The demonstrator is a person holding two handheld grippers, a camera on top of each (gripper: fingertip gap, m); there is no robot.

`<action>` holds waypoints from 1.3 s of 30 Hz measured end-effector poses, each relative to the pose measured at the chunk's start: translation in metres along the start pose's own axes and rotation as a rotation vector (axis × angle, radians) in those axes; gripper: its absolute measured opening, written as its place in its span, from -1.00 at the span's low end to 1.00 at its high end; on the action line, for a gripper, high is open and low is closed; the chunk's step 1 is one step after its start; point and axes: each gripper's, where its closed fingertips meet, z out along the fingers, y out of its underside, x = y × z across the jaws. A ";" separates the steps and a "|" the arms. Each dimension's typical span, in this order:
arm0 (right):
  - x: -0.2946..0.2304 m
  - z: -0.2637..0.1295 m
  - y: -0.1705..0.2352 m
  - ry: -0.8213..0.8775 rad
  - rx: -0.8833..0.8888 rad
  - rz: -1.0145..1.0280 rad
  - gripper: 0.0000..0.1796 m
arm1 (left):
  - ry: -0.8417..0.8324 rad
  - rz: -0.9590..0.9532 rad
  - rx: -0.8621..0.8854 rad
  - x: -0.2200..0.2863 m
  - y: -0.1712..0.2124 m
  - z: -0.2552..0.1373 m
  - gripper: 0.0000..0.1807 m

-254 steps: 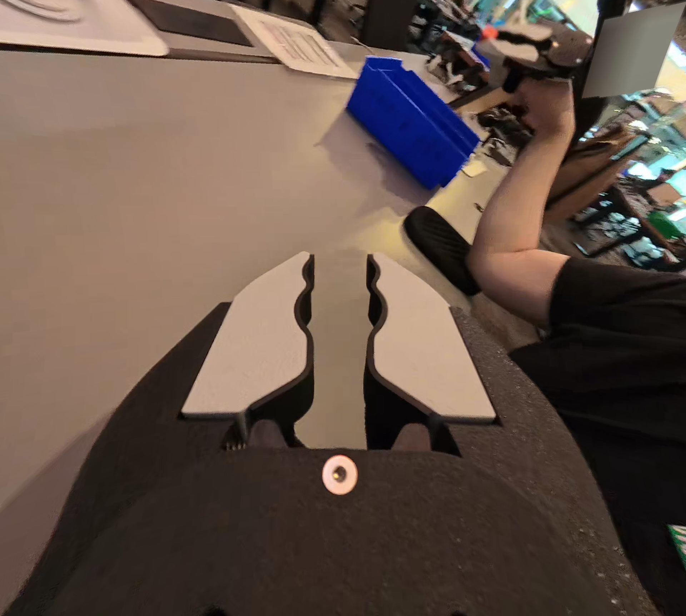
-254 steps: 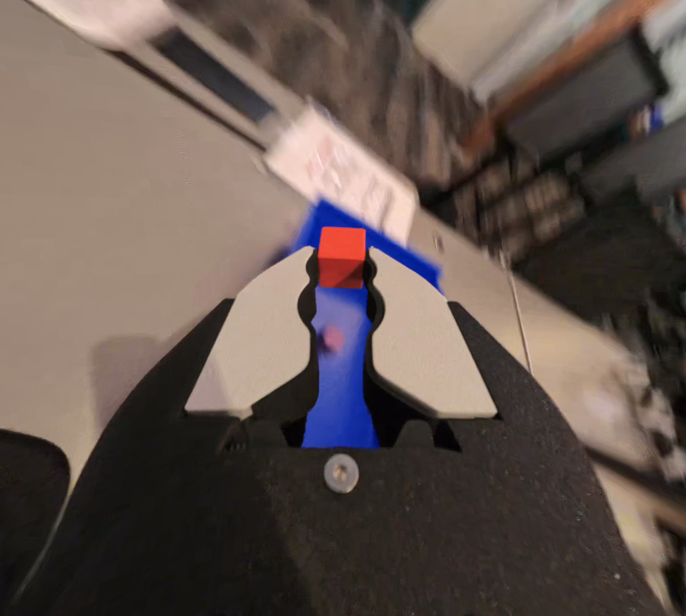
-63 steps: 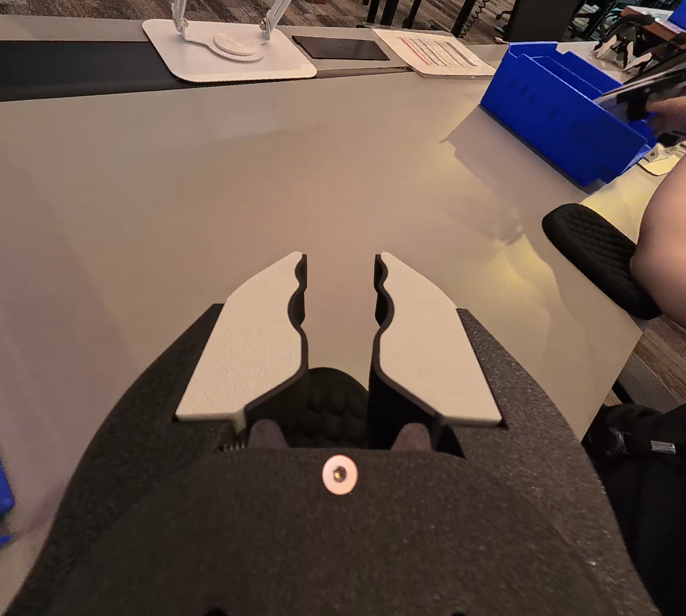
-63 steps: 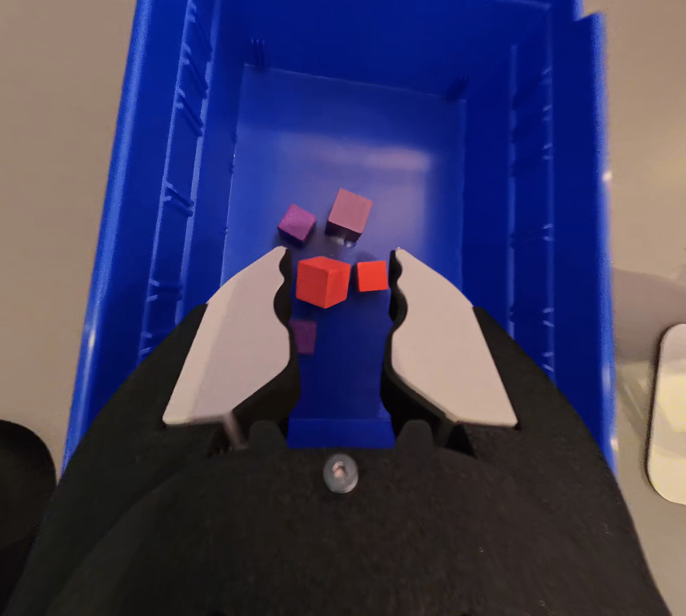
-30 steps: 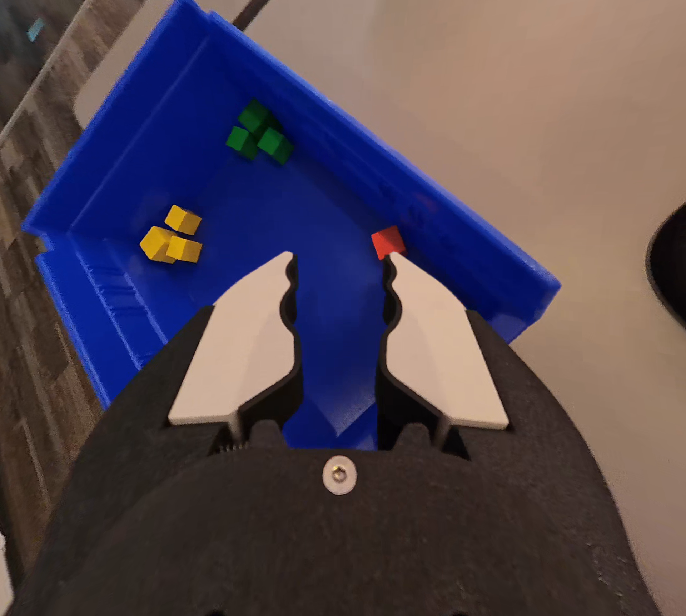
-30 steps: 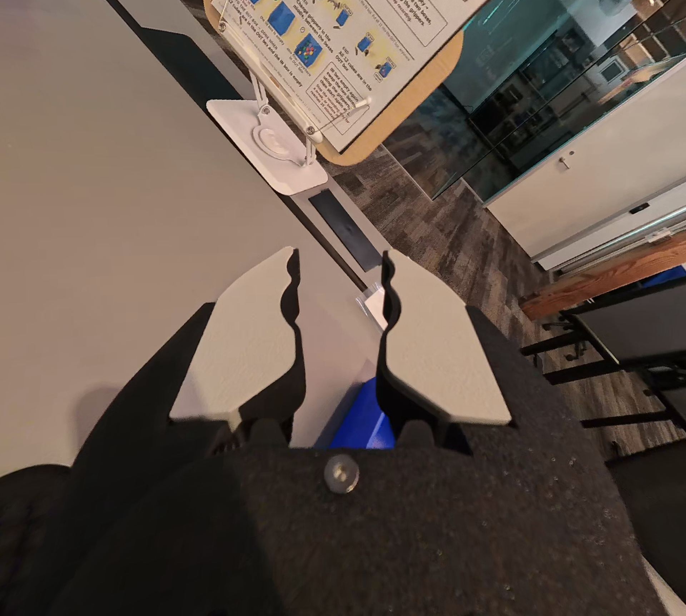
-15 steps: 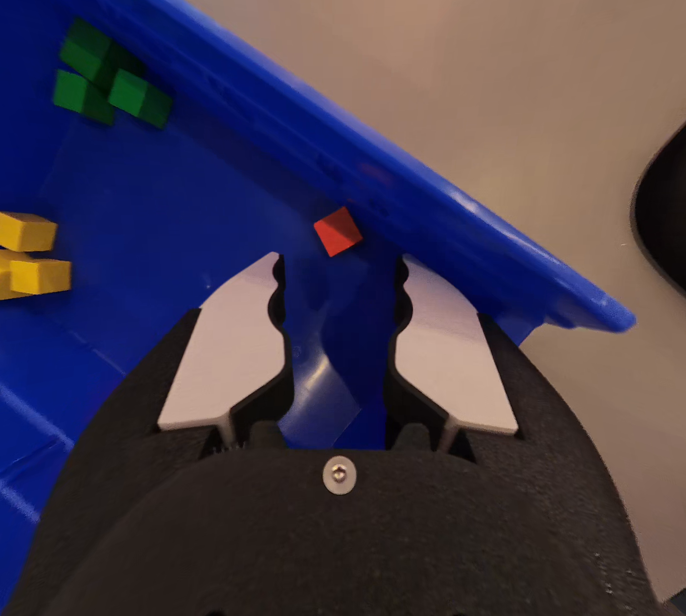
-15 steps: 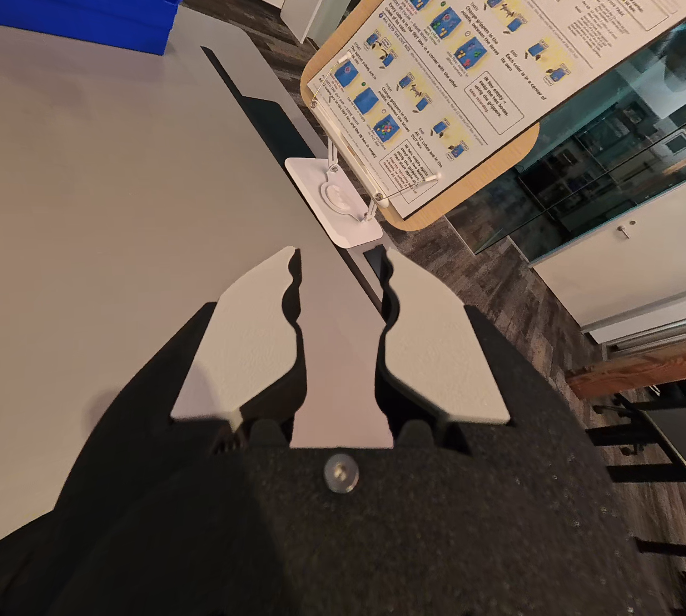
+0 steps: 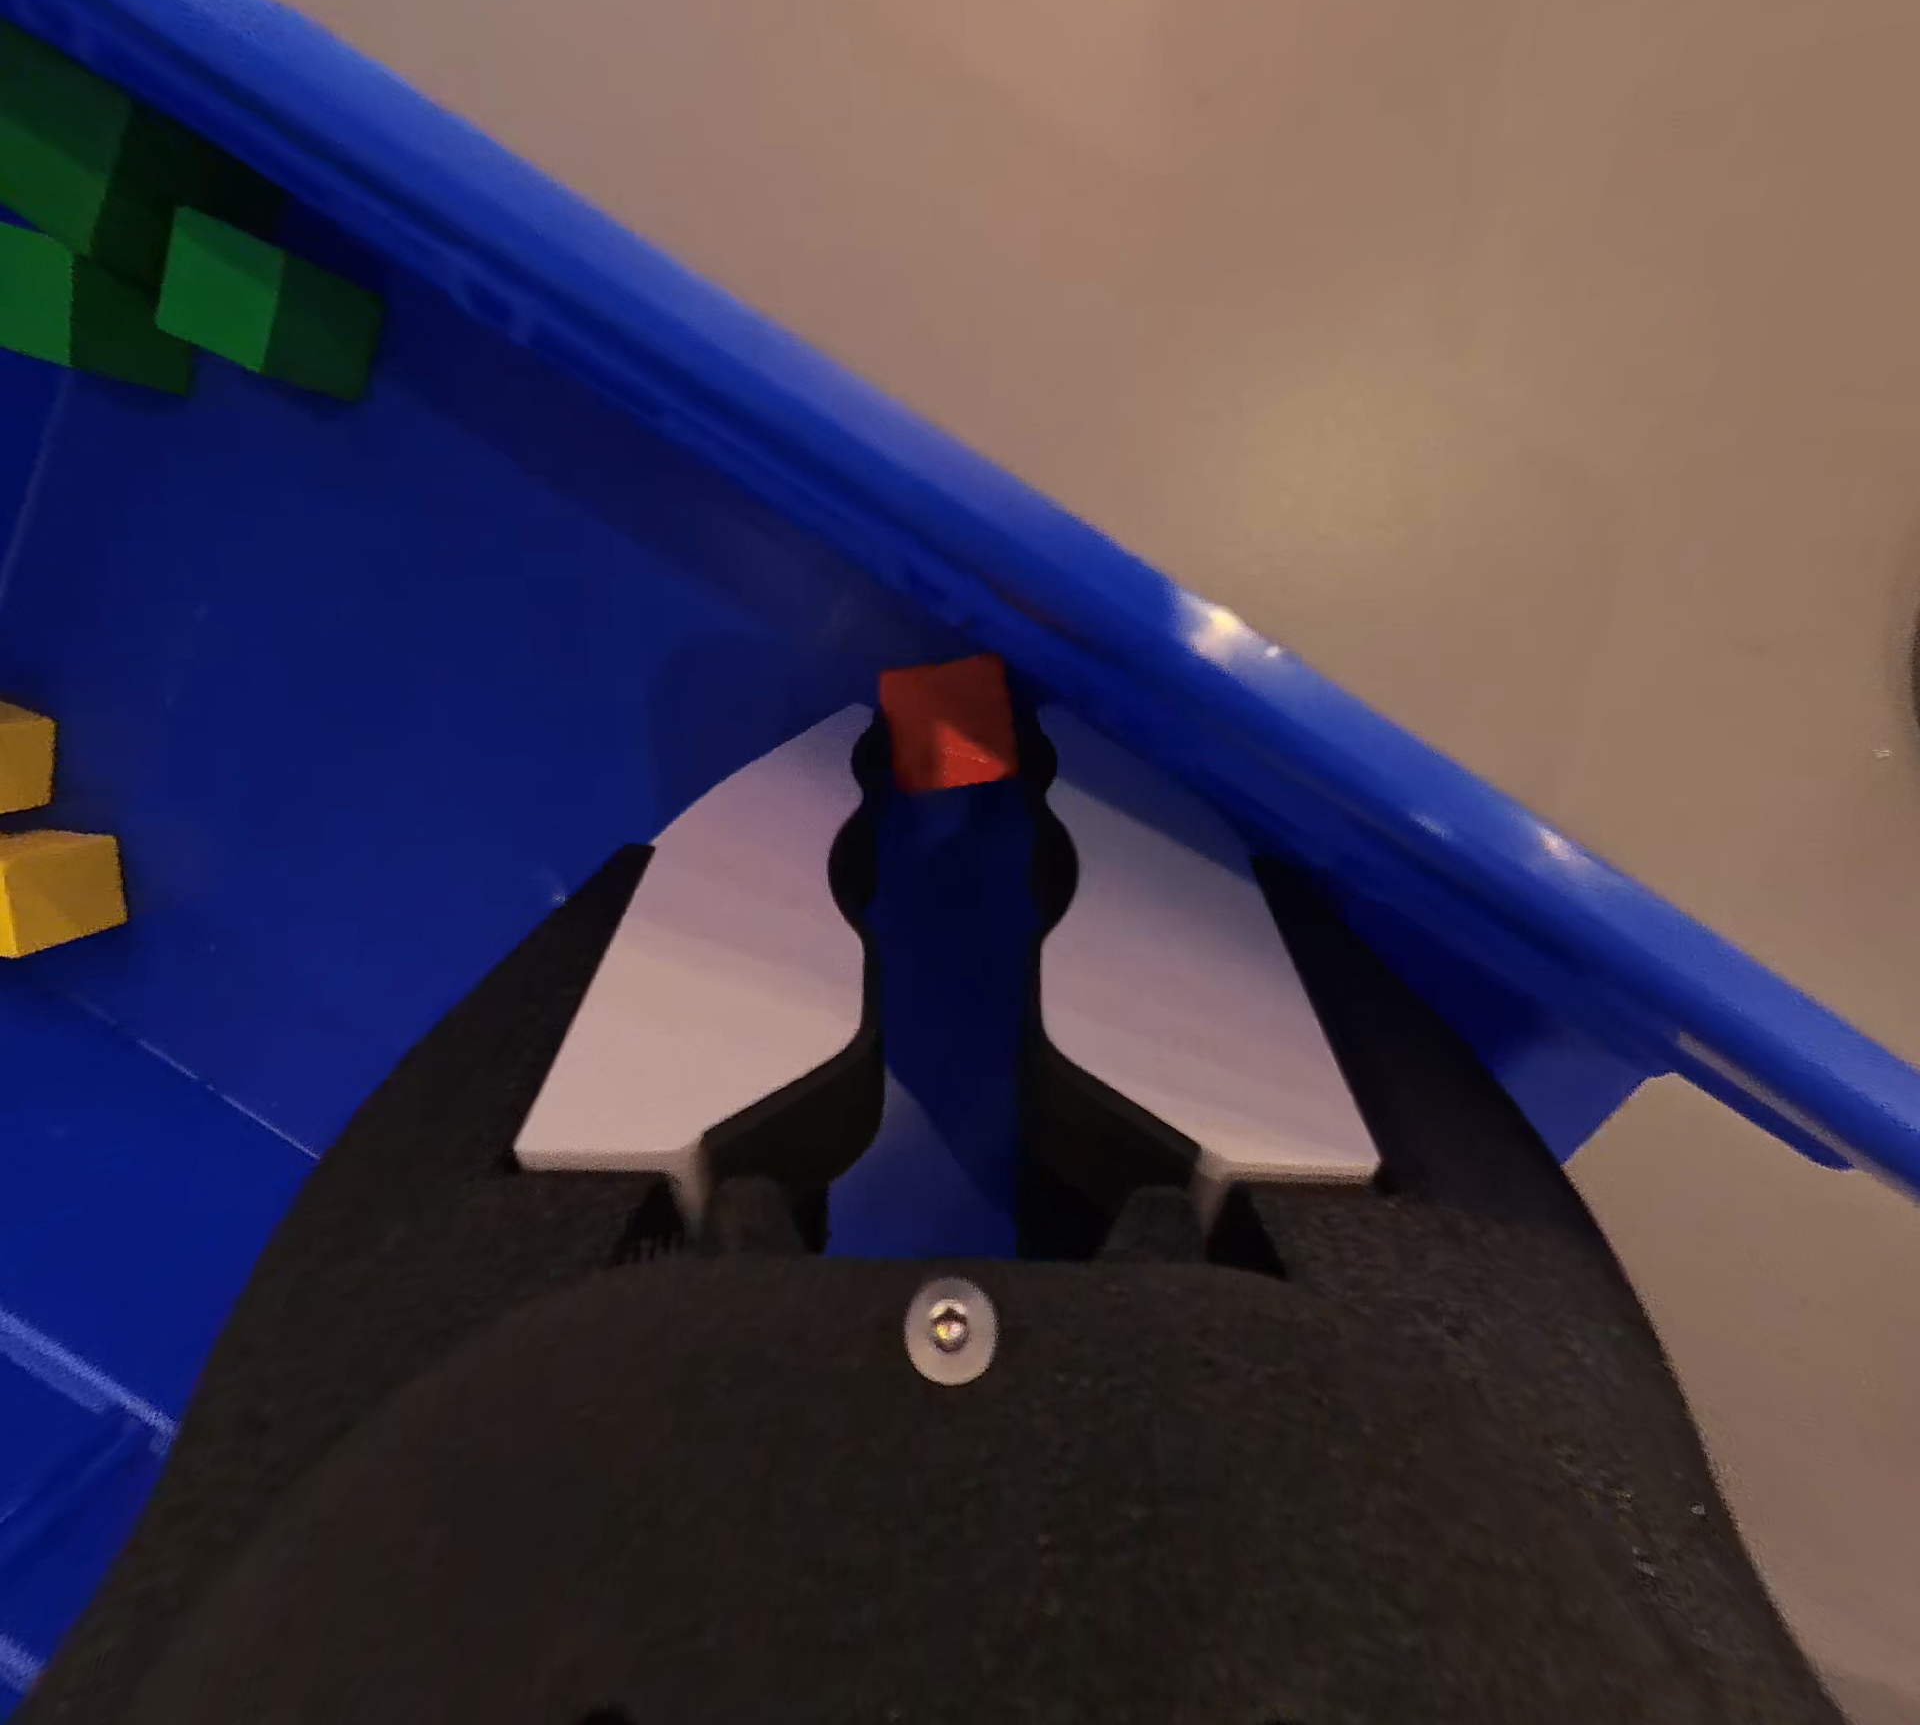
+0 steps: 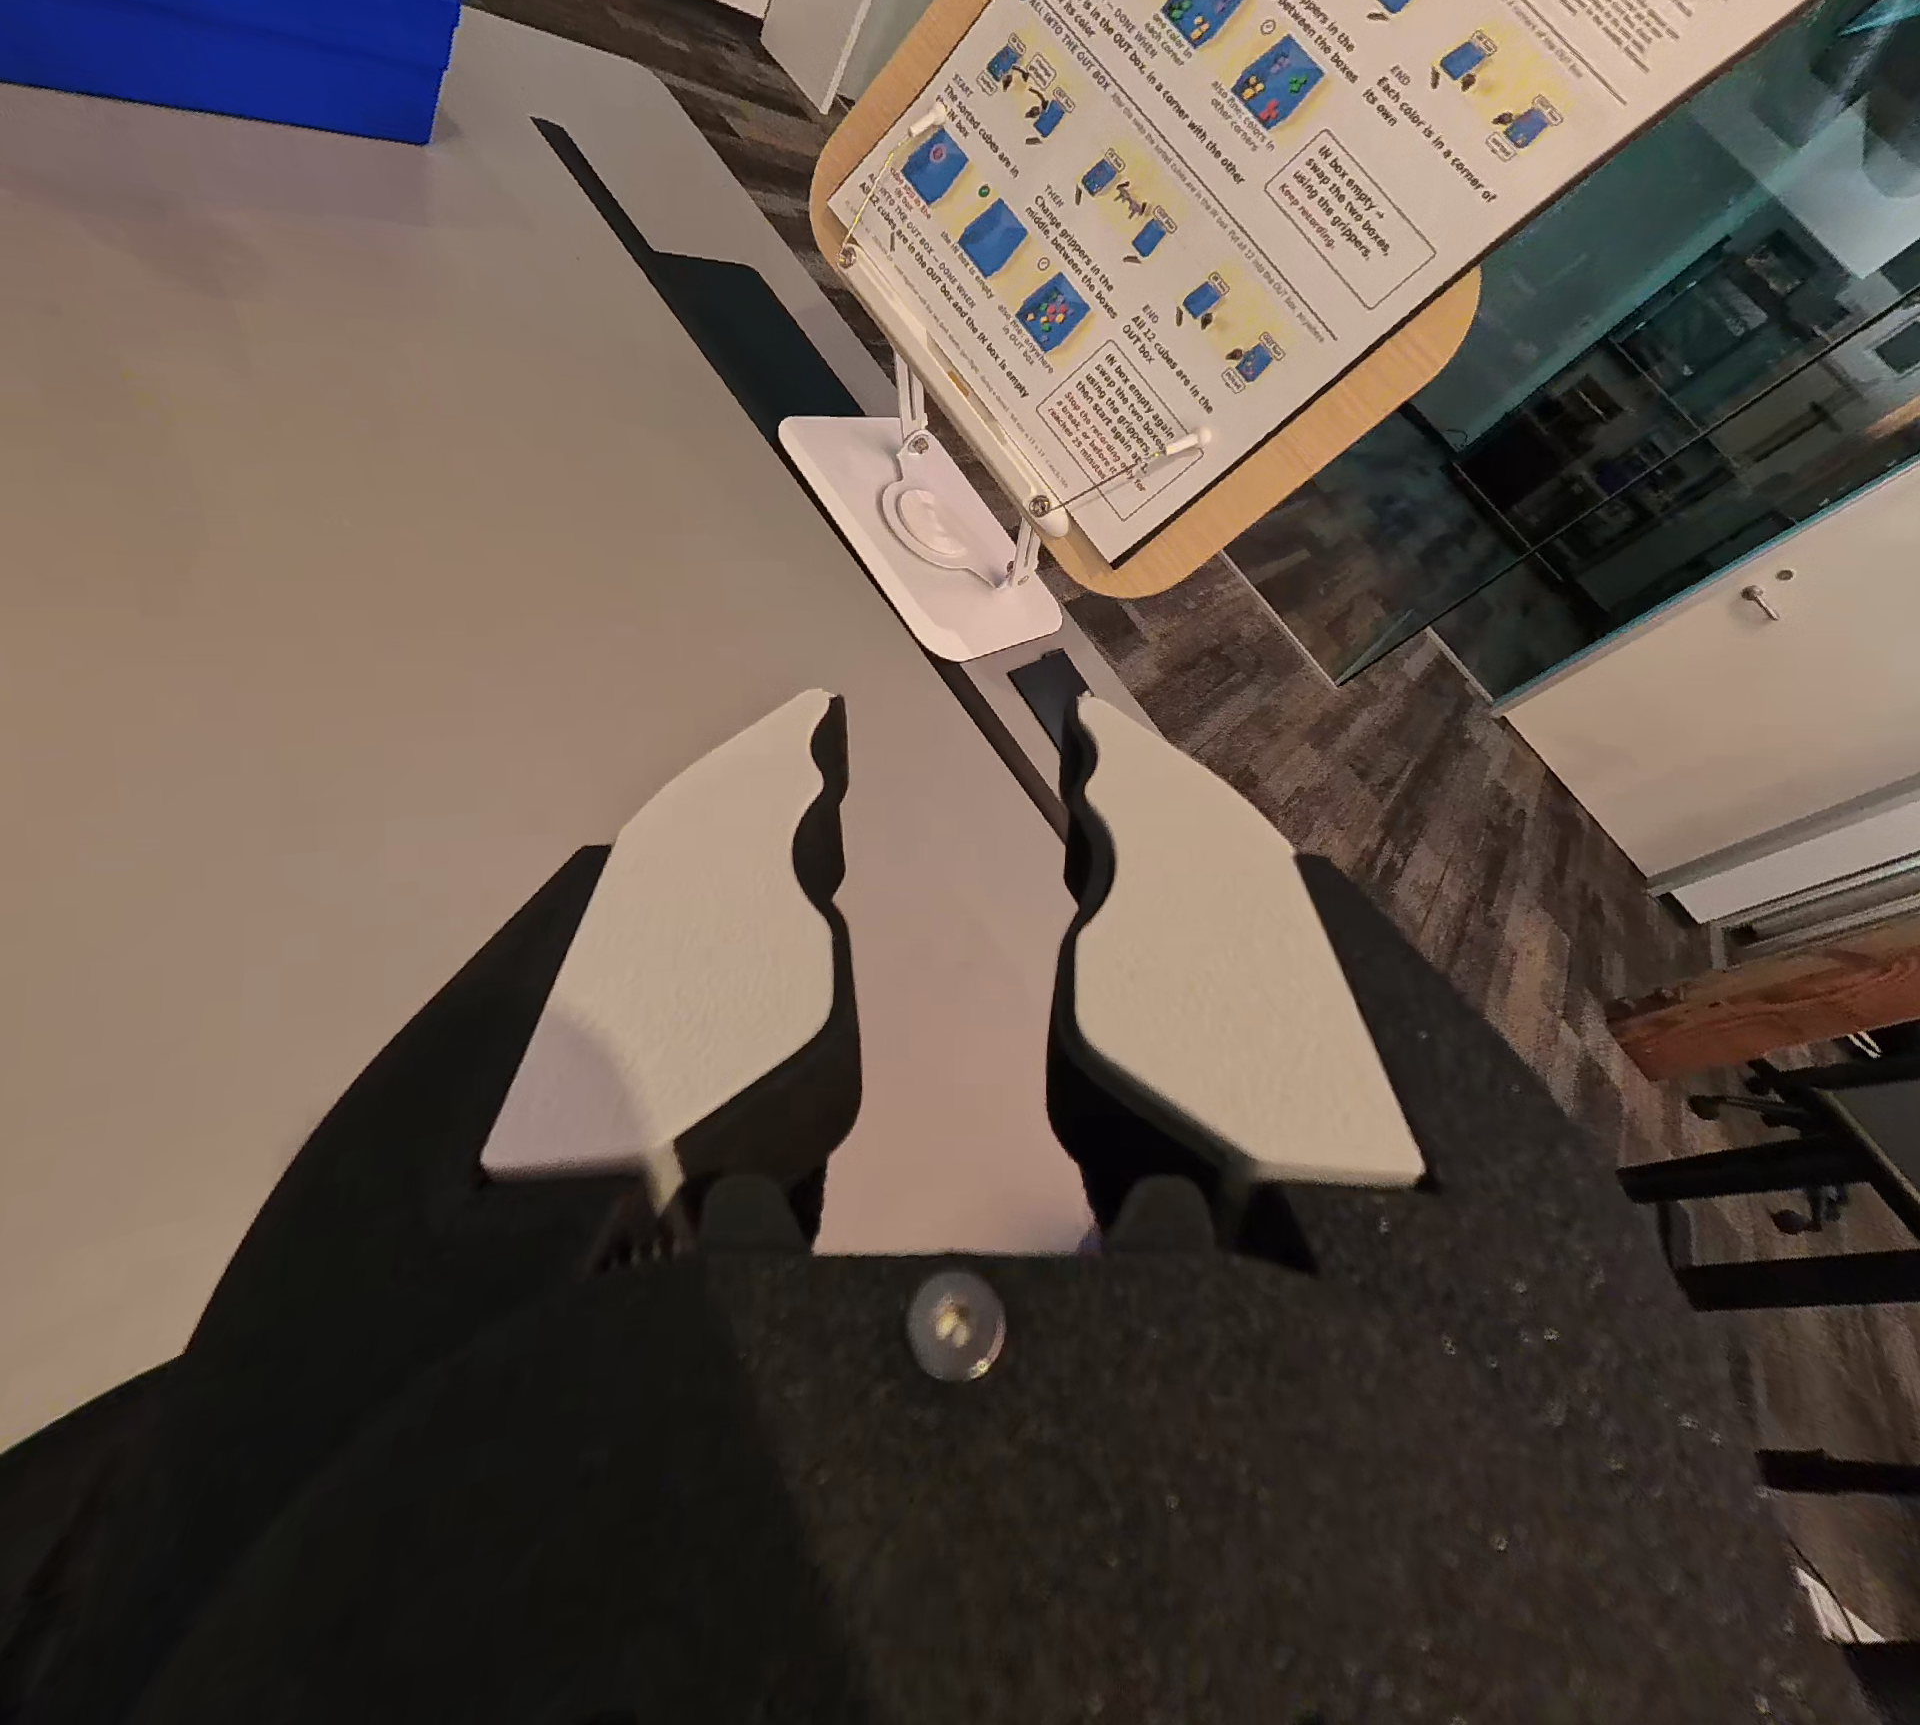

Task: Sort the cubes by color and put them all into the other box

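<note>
Pinching a red cube (image 9: 943, 733) at the fingertips, the left tool (image 9: 951, 740) sits low in the blue bin (image 9: 727, 387).
Cube touches the right wall; lifting could snag the rim and twist it loose. Right tool (image 10: 951, 740) hangs spread over the bench (image 10: 312, 480).

Green cubes (image 9: 94, 241) and yellow cubes (image 9: 42, 854) cut off at left edge.

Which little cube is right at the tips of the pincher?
The red cube. It sits alone between the left gripper's fingertips, against the blue box's wall. The green cubes and yellow cubes lie farther off to the side.
</note>
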 end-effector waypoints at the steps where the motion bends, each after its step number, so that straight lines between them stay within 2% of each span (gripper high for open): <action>1: 0.001 -0.001 0.001 -0.001 0.003 0.001 -0.58 | -0.021 0.004 -0.002 -0.003 0.002 -0.001 -0.75; 5: 0.002 -0.005 0.001 0.000 0.007 -0.004 -0.59 | -0.179 0.006 0.041 -0.025 0.007 -0.022 -0.75; 8: 0.002 -0.002 -0.003 0.005 0.006 -0.020 -0.59 | -0.314 -0.024 0.164 -0.040 -0.006 -0.064 -0.75; 12: -0.009 0.018 -0.017 -0.012 0.002 -0.041 -0.59 | -0.445 0.001 0.416 -0.025 -0.060 -0.133 -0.75; 16: -0.044 0.052 -0.050 -0.072 0.046 -0.087 -0.59 | -0.508 0.170 0.582 0.034 -0.129 -0.167 -0.75; 21: -0.122 0.086 -0.110 -0.271 0.208 0.021 -0.55 | -0.529 0.362 0.631 0.108 -0.201 -0.159 -0.75; 25: -0.164 0.096 -0.131 -0.426 0.228 0.211 -0.46 | -0.506 0.466 0.651 0.150 -0.245 -0.140 -0.75; 29: -0.167 0.111 -0.125 -0.460 0.188 0.398 -0.43 | -0.501 0.547 0.647 0.176 -0.274 -0.124 -0.75; 35: -0.187 0.130 -0.108 -0.617 0.079 0.599 -0.40 | -0.467 0.588 0.626 0.195 -0.296 -0.107 -0.75; 37: -0.190 0.134 -0.104 -0.635 0.062 0.615 -0.43 | -0.462 0.590 0.627 0.198 -0.300 -0.105 -0.75; 39: -0.193 0.137 -0.100 -0.656 0.035 0.615 -0.55 | -0.453 0.592 0.630 0.200 -0.303 -0.104 -0.76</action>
